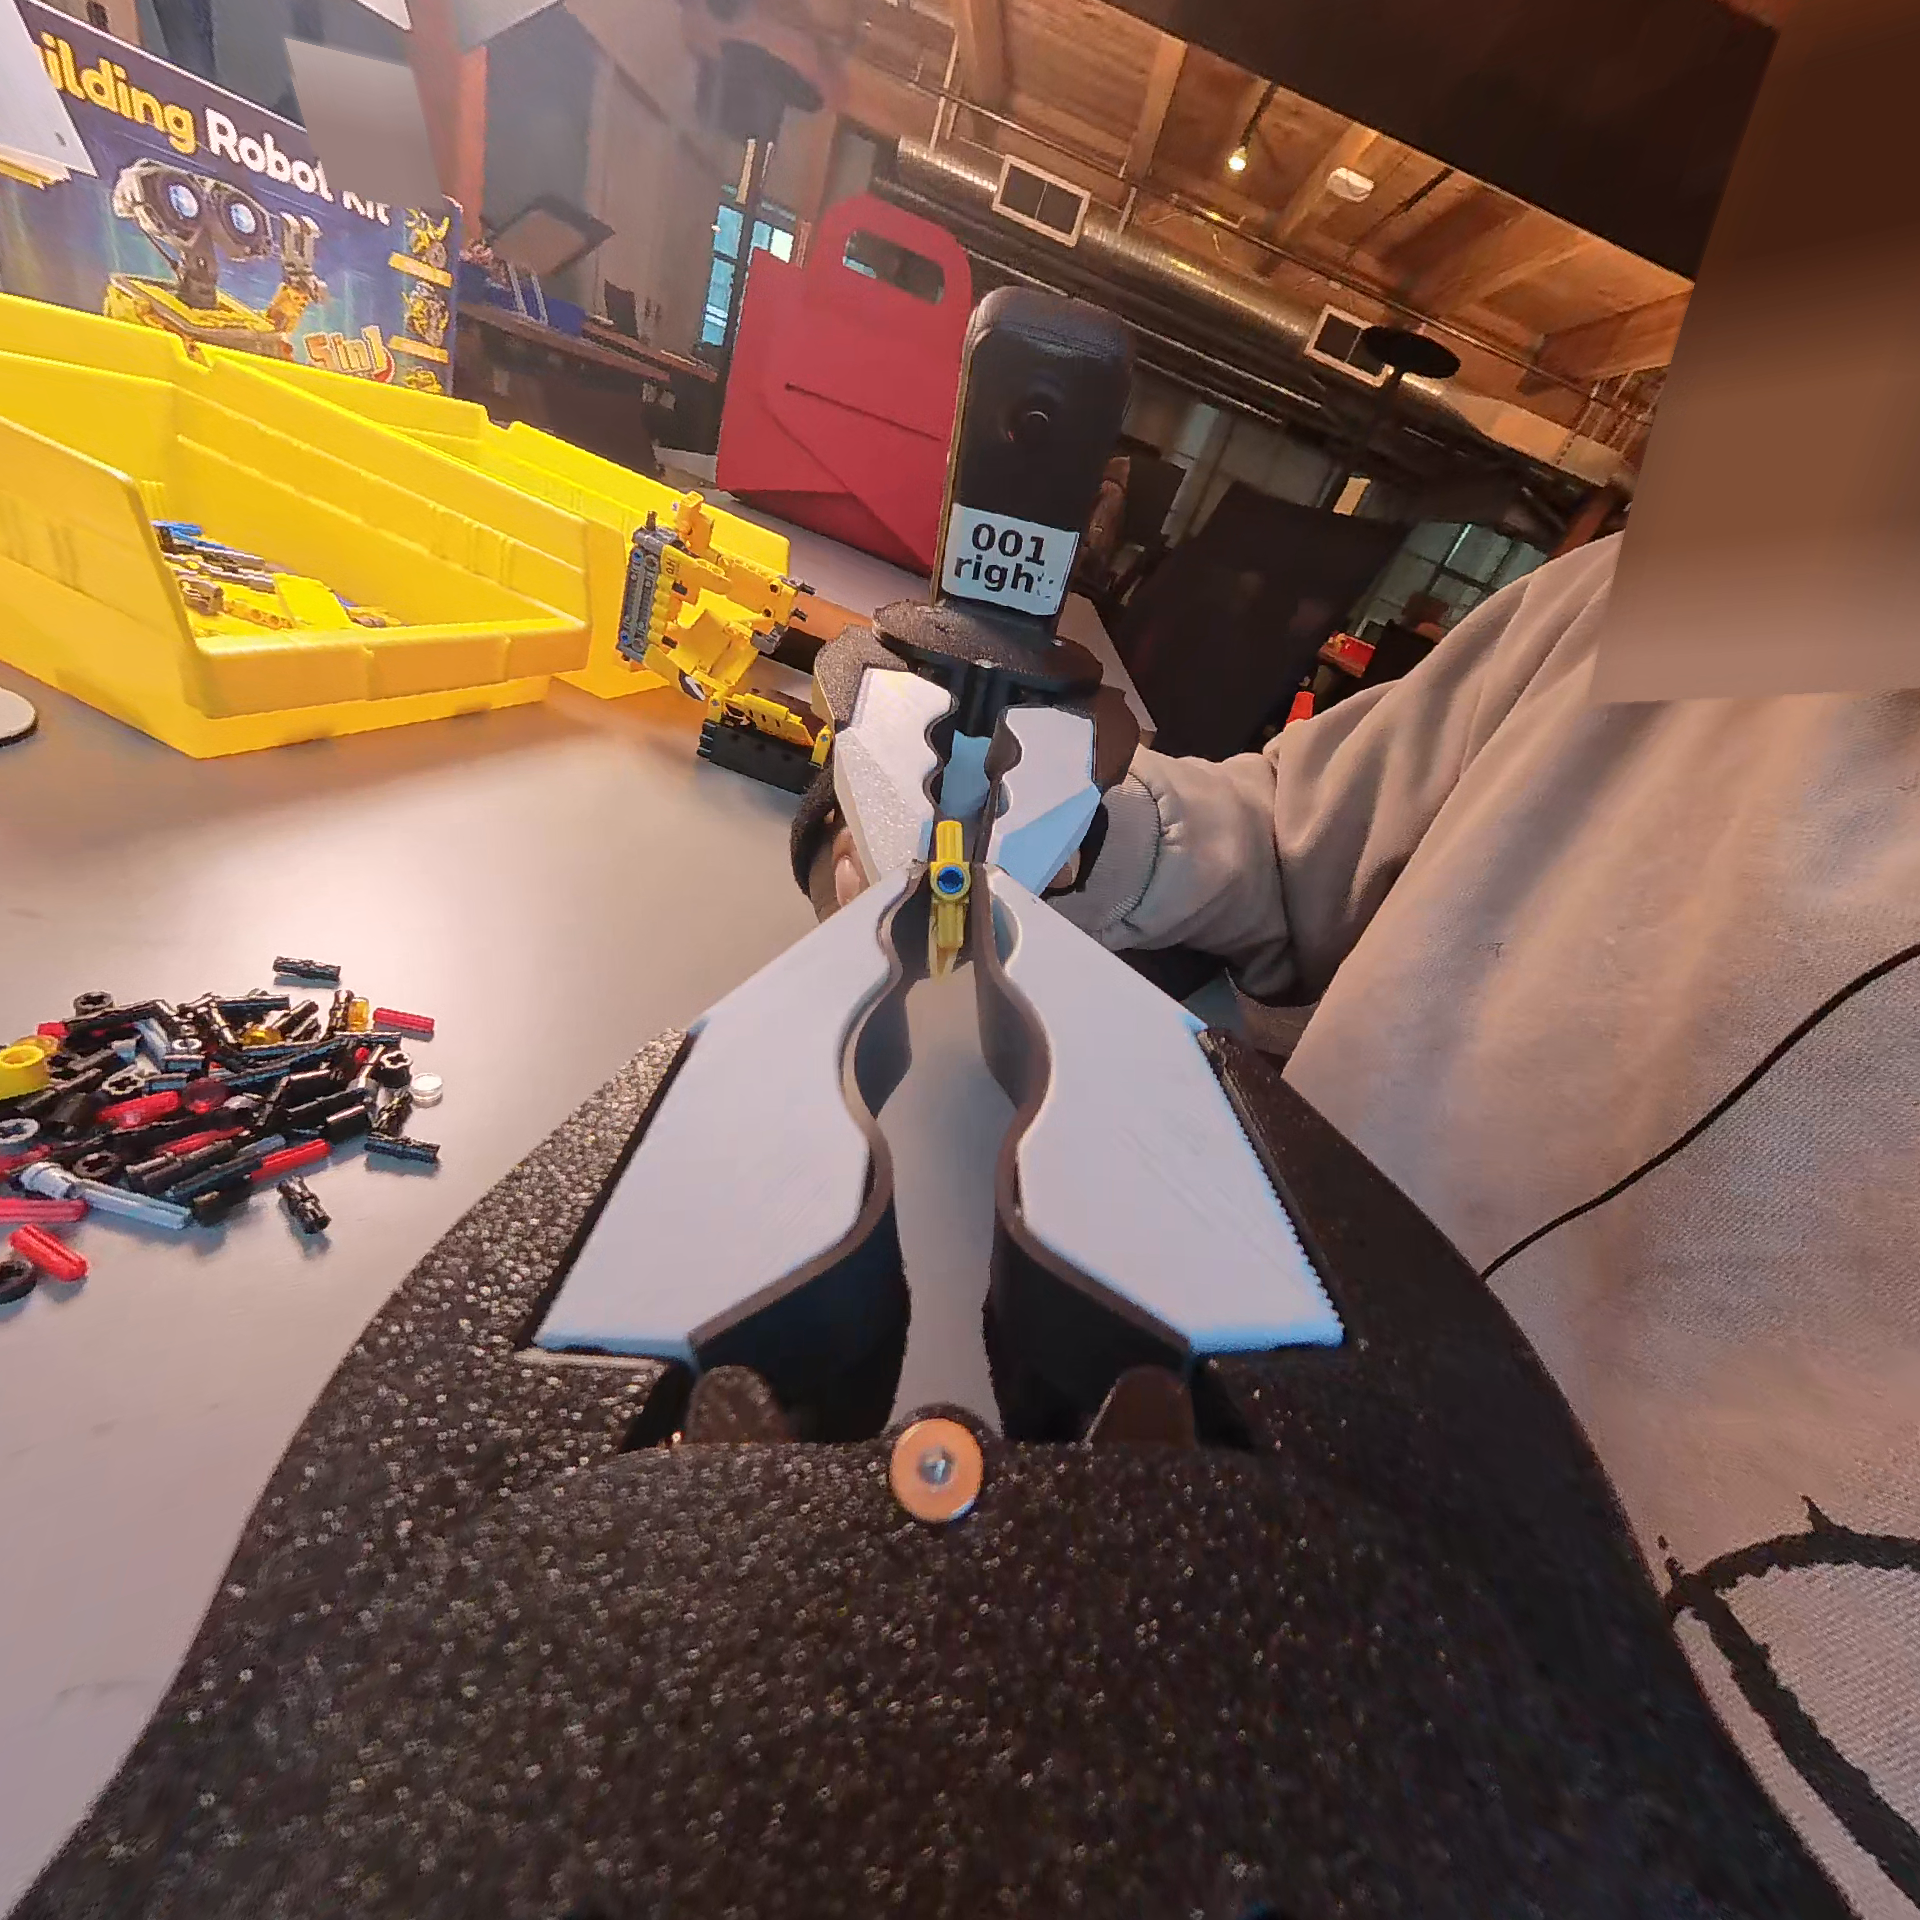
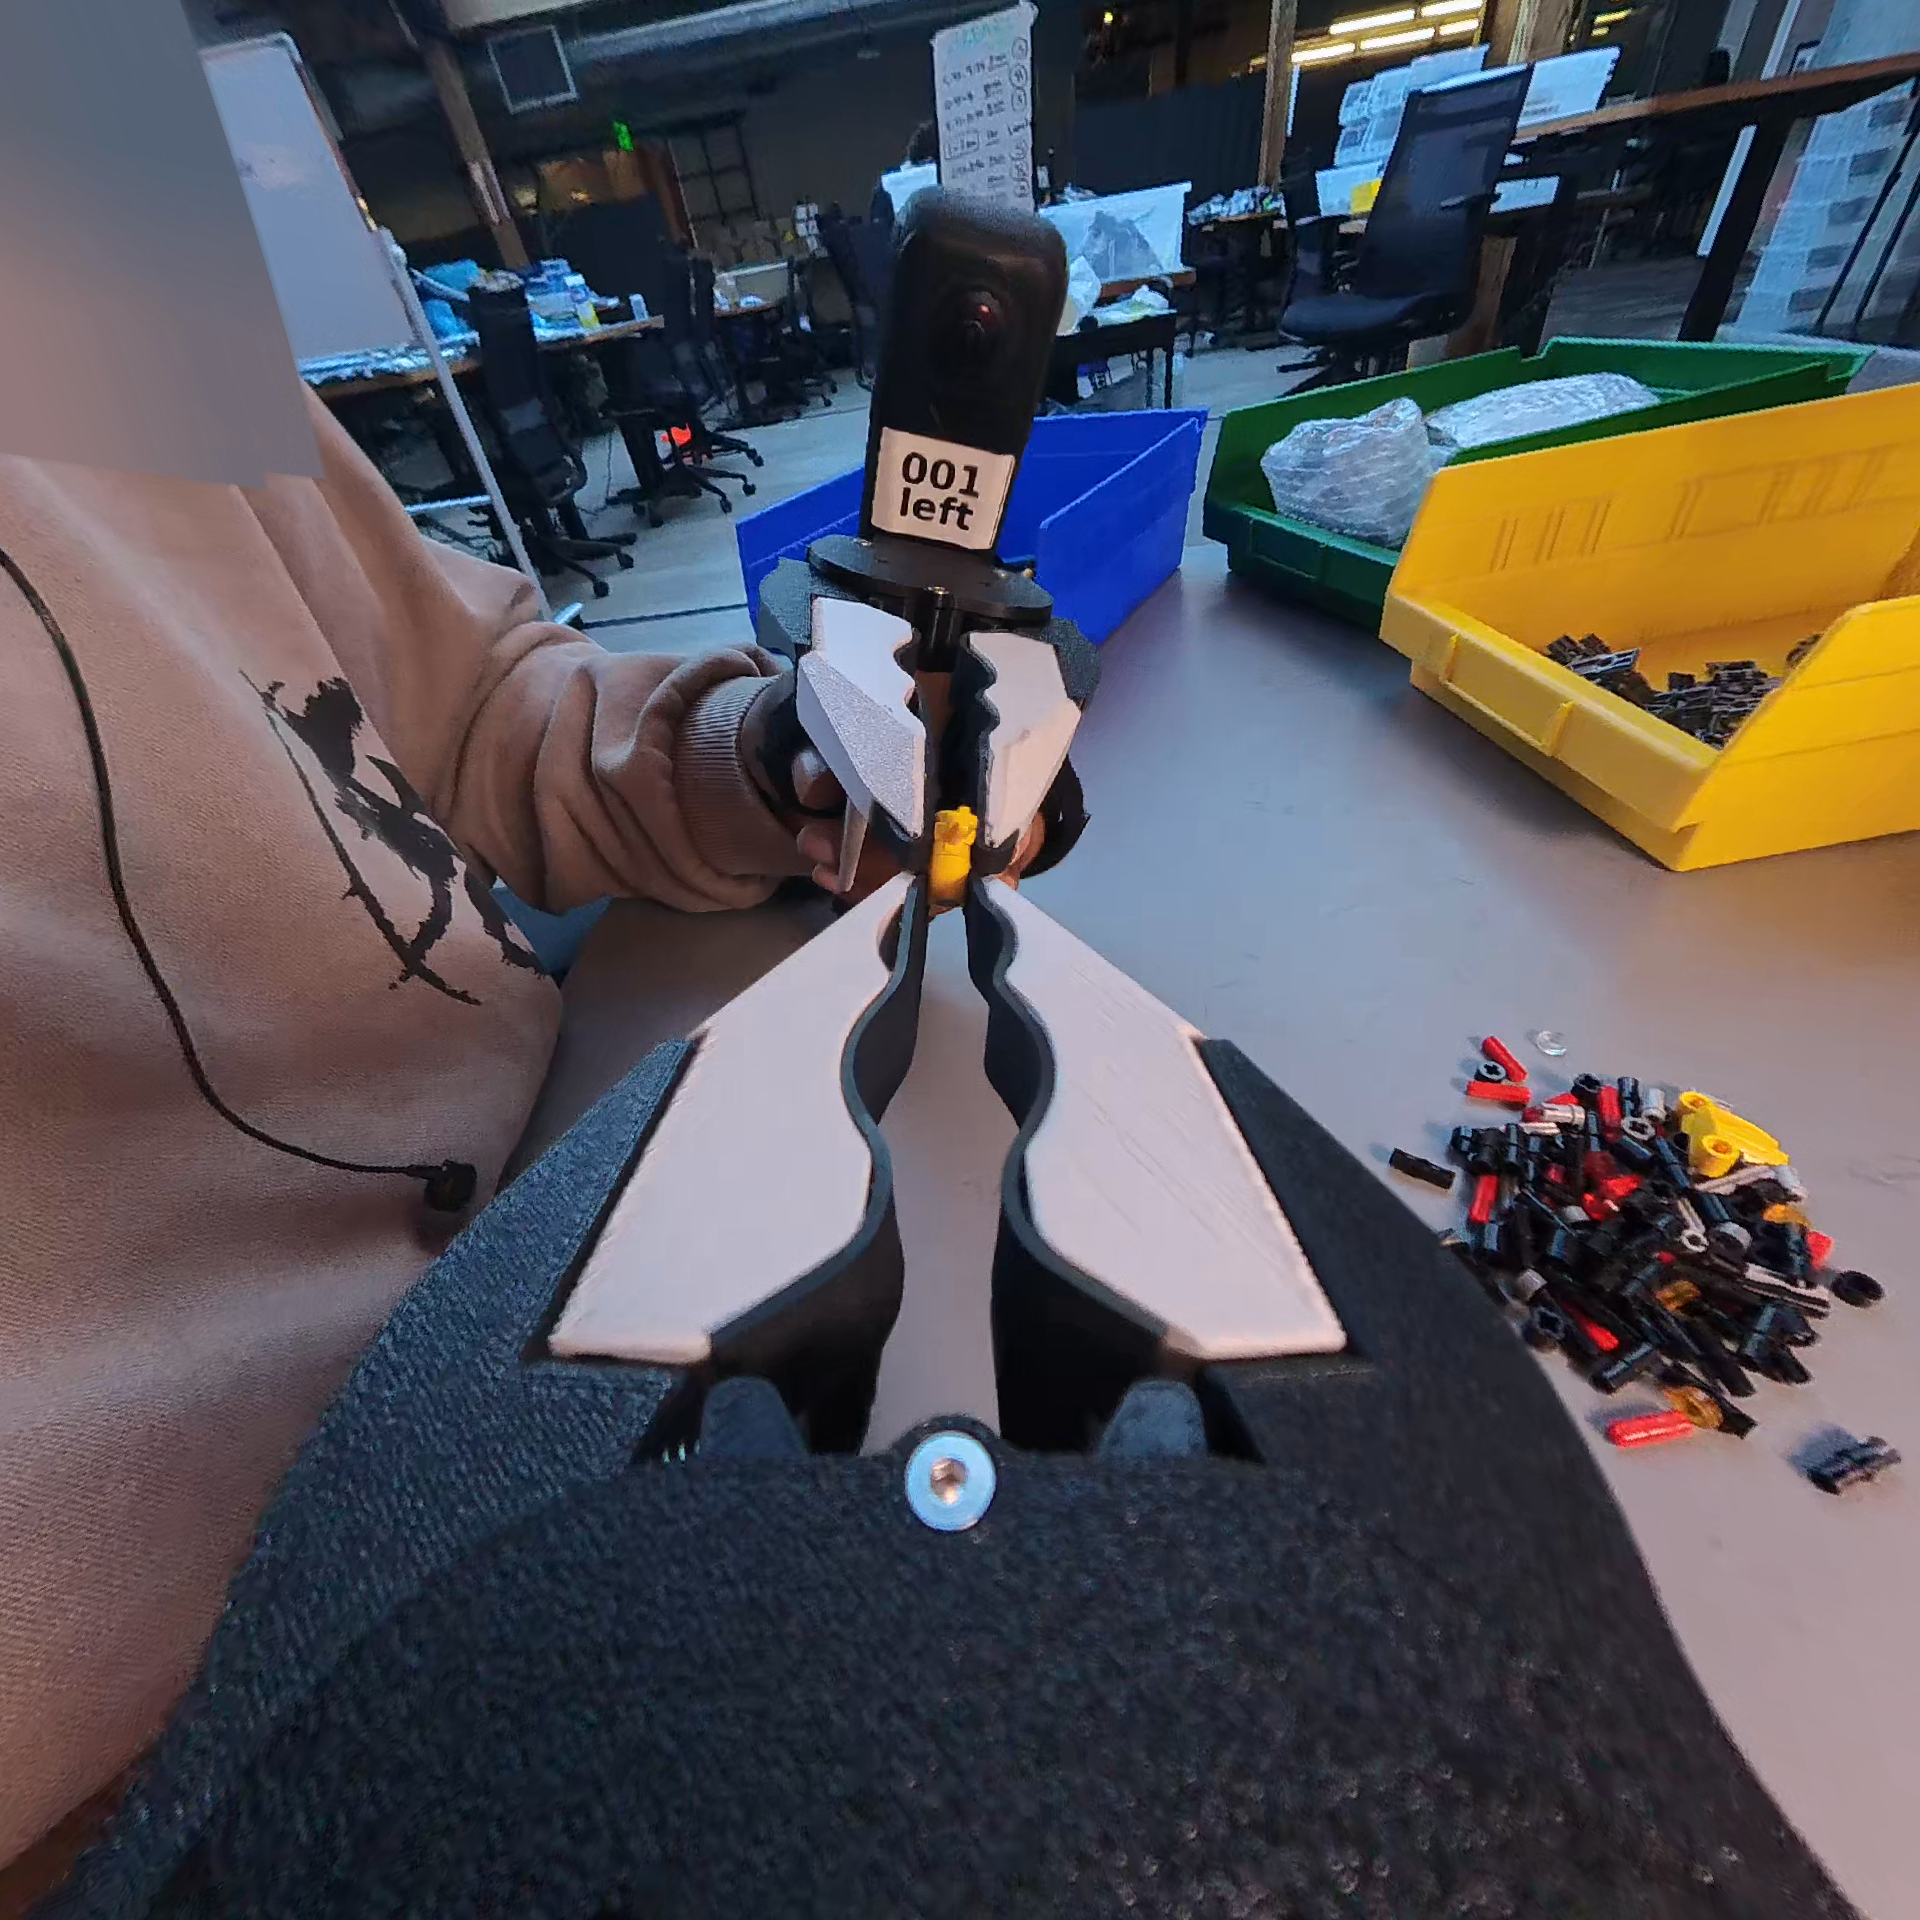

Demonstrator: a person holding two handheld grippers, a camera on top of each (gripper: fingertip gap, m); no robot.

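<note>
Both tongs (image 1: 948, 940) (image 2: 943, 894) clenched on yellow piece (image 1: 947, 896) | yellow bin (image 2: 1662, 717): black parts (image 2: 1662, 681)

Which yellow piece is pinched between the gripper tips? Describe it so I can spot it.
Above the grey table, the left gripper and right gripper meet tip to tip. Clamped between them is a small yellow piece. Unlike the loose pile, it is off the table and has a blue pin in its hole.
</note>
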